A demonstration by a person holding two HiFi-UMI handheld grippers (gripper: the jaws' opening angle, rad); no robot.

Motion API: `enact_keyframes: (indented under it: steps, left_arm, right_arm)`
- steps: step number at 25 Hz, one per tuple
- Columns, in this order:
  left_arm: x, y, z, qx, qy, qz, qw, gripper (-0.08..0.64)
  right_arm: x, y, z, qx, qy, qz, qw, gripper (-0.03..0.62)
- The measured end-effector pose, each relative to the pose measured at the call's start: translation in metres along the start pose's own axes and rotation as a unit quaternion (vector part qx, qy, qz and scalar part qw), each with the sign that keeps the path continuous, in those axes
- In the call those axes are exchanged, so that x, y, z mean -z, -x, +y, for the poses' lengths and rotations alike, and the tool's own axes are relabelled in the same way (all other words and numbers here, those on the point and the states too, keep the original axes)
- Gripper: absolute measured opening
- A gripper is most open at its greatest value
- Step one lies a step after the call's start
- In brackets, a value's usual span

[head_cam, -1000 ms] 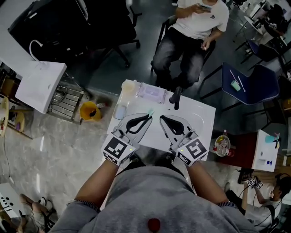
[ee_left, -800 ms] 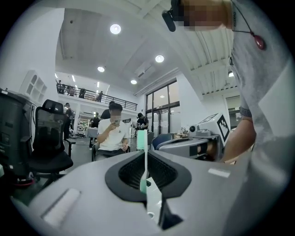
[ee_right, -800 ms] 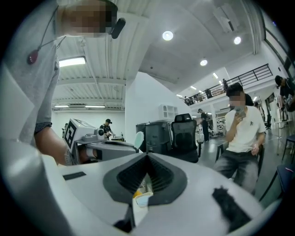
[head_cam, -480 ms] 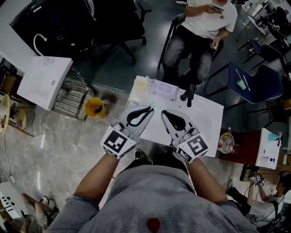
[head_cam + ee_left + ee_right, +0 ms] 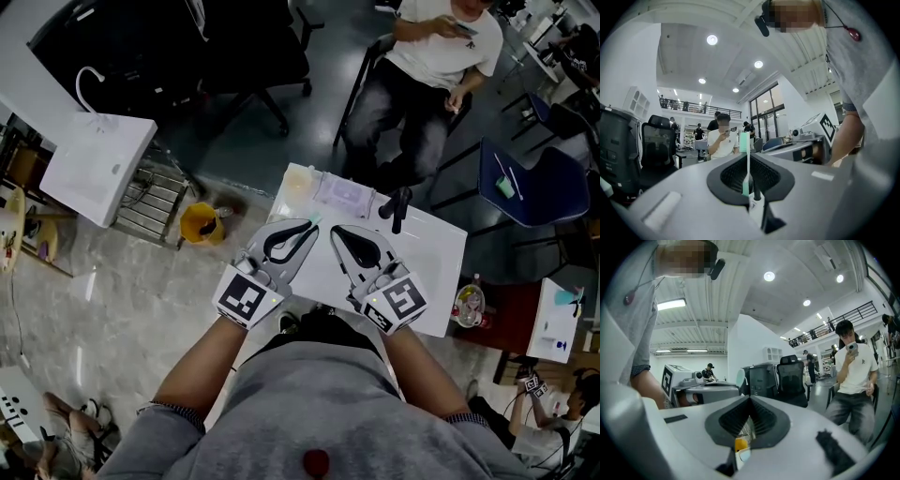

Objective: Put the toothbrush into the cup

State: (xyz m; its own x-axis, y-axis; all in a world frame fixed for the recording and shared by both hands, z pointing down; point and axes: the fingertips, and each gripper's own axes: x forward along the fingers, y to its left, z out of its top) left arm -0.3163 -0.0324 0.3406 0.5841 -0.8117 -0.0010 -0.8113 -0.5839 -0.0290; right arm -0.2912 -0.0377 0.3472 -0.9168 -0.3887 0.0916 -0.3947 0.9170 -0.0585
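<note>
In the head view my left gripper (image 5: 308, 225) is shut on a mint-green toothbrush (image 5: 312, 219), whose head sticks out past the jaw tips. A pale round cup (image 5: 296, 181) stands at the far left corner of the white table (image 5: 427, 262), a short way beyond the toothbrush. In the left gripper view the toothbrush (image 5: 746, 157) stands upright, pinched between the closed jaws of my left gripper (image 5: 749, 155). My right gripper (image 5: 336, 231) hovers beside the left one, jaws together and holding nothing. From the right gripper (image 5: 750, 399) view the brush head (image 5: 740, 377) shows to the left.
A clear plastic box (image 5: 343, 195) sits next to the cup, and a black object (image 5: 396, 206) lies at the table's far edge. A seated person (image 5: 427, 84) is just beyond the table. A yellow bucket (image 5: 202, 223) and a wire rack (image 5: 145, 202) stand on the floor to the left.
Both grippers have drifted together toward the table's far left corner. The toothbrush tip is now nearer the cup. Neither grip has changed.
</note>
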Motion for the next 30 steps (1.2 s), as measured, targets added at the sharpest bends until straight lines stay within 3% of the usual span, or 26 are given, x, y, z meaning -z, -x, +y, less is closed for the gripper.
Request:
enact_keyframes:
  steps: [22,30]
  left_arm:
    - [0.02,-0.068,0.042,-0.038,-0.013,0.033,0.9987,0.025]
    - [0.035,-0.076,0.073,-0.024,-0.005,0.025,0.9994,0.025]
  right_arm:
    - [0.016,-0.033,-0.084,-0.029,-0.034,0.001,0.999,0.014]
    - [0.029,-0.061,-0.091,-0.018,-0.037,0.019,0.999,0.014]
